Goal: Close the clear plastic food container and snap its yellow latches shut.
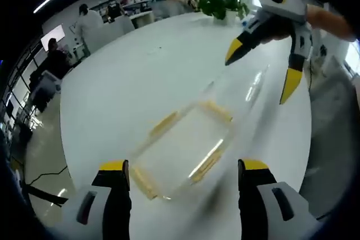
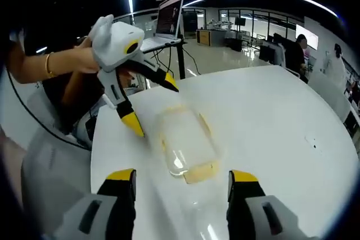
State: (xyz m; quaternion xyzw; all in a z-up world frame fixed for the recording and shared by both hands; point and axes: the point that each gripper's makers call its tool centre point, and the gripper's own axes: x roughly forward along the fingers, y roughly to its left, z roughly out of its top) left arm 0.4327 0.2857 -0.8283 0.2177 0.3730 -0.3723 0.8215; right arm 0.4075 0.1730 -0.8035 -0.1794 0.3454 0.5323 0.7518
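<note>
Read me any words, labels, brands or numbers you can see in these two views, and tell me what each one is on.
No text can be read.
Laptop: screen lit, content too small and blurred.
Wall screen: bright, nothing legible.
Container: clear, no label seen.
Both tongs: no markings seen.

Box (image 1: 185,144) clear w/ pale yellow latches (image 1: 163,123). Worktop (image 1: 129,77) glossy white. Both grippers white/grey bodies, black jaws w/ yellow tips: left (image 2: 153,105), right (image 1: 264,74). Plant (image 1: 220,1) green, far side. Gold bangle (image 2: 49,64) on wrist.
</note>
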